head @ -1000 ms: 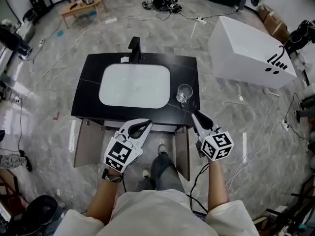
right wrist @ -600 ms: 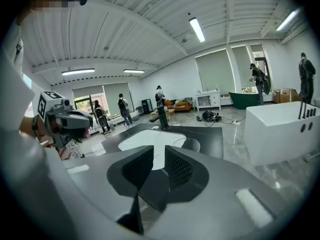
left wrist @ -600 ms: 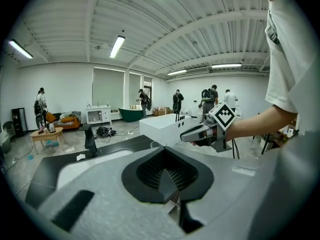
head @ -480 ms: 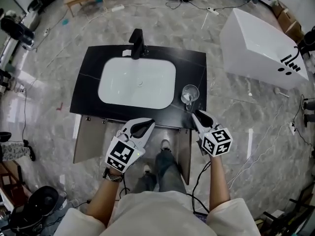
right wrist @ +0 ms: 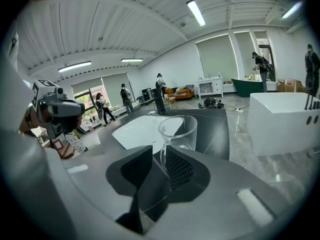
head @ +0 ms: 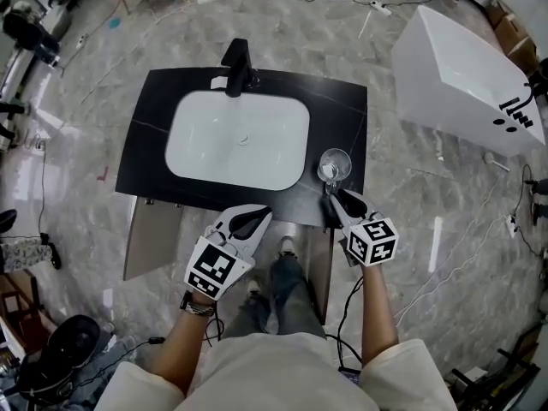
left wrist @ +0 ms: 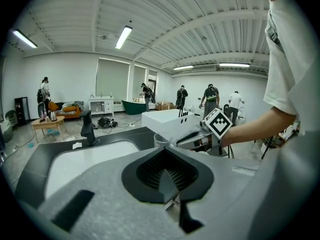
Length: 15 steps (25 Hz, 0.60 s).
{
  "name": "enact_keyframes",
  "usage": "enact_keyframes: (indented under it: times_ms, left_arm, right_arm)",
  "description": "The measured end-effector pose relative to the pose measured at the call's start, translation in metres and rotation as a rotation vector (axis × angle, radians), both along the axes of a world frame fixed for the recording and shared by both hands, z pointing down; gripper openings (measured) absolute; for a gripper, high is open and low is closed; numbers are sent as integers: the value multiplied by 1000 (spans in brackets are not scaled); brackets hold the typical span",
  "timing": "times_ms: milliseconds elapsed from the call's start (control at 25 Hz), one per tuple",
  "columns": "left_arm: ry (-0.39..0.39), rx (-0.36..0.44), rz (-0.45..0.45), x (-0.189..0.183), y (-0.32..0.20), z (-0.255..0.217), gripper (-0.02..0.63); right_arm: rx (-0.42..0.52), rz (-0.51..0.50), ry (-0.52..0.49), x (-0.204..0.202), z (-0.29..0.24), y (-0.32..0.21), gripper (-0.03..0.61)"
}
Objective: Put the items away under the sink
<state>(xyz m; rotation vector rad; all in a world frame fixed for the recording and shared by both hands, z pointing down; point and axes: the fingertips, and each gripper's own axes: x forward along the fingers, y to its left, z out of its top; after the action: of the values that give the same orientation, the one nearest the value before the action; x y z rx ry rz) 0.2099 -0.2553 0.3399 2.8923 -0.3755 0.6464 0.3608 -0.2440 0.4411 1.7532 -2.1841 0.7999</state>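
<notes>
While the left gripper (head: 256,218) is closed and empty, the right gripper (head: 330,197) has its jaws slightly apart astride the handle of the glass (head: 334,163) on the table (head: 144,139).

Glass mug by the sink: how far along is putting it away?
Done: the cabinet doors under the sink stand open. In hand: the fingers of the right gripper straddle the handle of the glass mug, standing on the counter. Left to do: grip, lift, set it inside. The left gripper is shut and empty.
</notes>
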Motion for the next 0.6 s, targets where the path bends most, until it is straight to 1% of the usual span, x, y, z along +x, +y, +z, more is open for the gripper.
enact_keyframes:
  times_ms: [360, 600]
  left_arm:
    - [-20, -30, -19, 4, -11, 17, 3]
    - [-32, -52, -36, -1, -12, 27, 3]
  right_arm:
    - [-38, -48, -7, -2, 24, -11, 95]
    - [-18, -95, -28, -9, 32, -21, 94]
